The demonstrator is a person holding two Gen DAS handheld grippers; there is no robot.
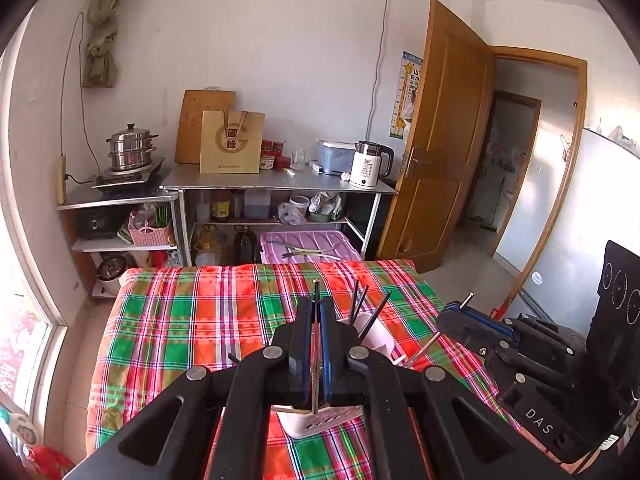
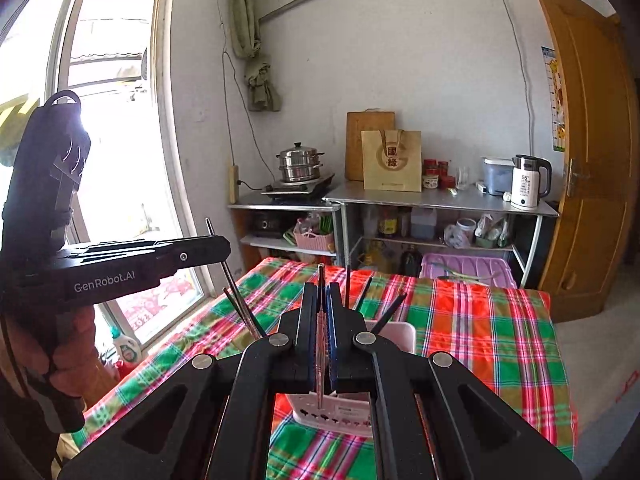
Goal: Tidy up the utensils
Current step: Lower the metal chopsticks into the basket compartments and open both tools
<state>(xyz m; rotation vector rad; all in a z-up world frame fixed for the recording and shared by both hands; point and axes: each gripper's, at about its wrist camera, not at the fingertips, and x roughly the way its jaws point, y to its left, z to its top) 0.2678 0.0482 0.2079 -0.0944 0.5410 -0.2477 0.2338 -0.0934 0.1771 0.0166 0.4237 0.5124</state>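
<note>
A white utensil holder [image 1: 374, 334] stands on the plaid tablecloth [image 1: 192, 320], with several dark chopsticks [image 1: 362, 304] standing in it. It also shows in the right wrist view [image 2: 394, 334]. My left gripper [image 1: 316, 308] is shut on a thin metal chopstick [image 1: 316, 354], held above the holder. In the right wrist view the left gripper [image 2: 214, 246] holds that chopstick [image 2: 236, 292] slanting down. My right gripper [image 2: 321, 292] is shut on another metal chopstick [image 2: 320, 356] above the holder. In the left wrist view the right gripper [image 1: 460, 308] holds its chopstick [image 1: 424, 346] at the right.
Behind the table stand steel shelves [image 1: 280, 186] with a steamer pot [image 1: 130, 146], a paper bag [image 1: 232, 142], a kettle [image 1: 368, 164] and a purple bin [image 1: 308, 246]. A window [image 2: 100, 120] is at the left, an open wooden door [image 1: 444, 140] at the right.
</note>
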